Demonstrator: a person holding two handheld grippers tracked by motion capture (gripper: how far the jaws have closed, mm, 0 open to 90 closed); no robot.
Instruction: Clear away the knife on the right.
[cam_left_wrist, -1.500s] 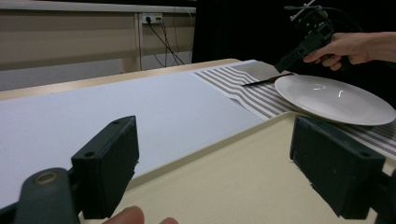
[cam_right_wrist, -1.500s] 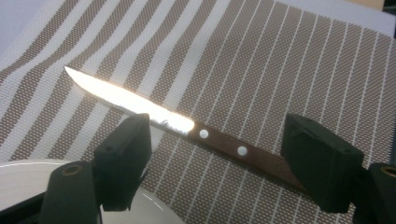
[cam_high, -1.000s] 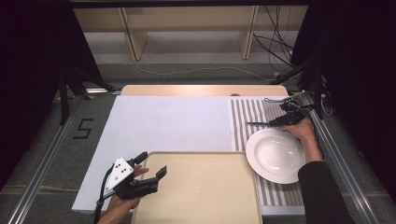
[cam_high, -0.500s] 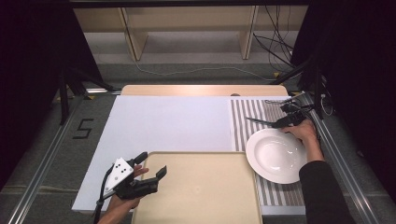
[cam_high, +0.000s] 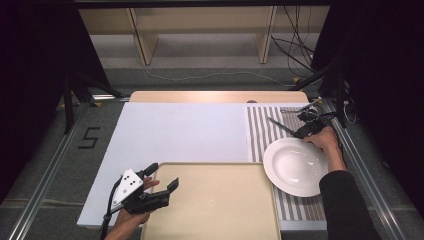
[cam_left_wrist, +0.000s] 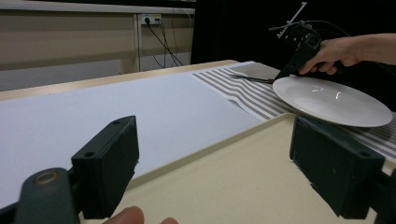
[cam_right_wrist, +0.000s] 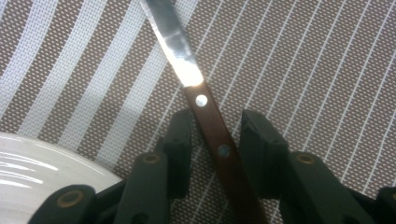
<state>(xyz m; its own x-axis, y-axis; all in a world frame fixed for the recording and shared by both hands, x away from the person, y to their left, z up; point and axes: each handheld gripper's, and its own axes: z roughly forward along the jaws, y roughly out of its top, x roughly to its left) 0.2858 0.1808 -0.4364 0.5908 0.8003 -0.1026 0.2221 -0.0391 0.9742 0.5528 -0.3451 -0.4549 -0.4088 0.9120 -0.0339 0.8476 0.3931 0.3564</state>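
Two grippers are at work on the table. The right gripper (cam_high: 300, 131) sits at about 2 o'clock in the high view, on the striped mat (cam_high: 260, 130), just past the far rim of the white plate (cam_high: 296, 166). There the knife (cam_high: 278, 125) looks like a thin dark line. The right gripper view shows far more: the knife (cam_right_wrist: 201, 100) has a brown wooden handle with shiny rivets and a silver blade, and it lies flat on the mat. The jaws stand a little apart, one on each side of the handle, with a small gap on the right, so they are not squeezing it. The plate's edge peeks in at 8 o'clock. The left gripper (cam_high: 152, 187) waits at 7 o'clock by the corner of the tan tray (cam_high: 220, 200), its jaws wide apart and holding nothing. The left gripper view shows the tray's raised rim (cam_left_wrist: 224, 140), with the plate (cam_left_wrist: 331, 100) and the other gripper (cam_left_wrist: 299, 44) far off.
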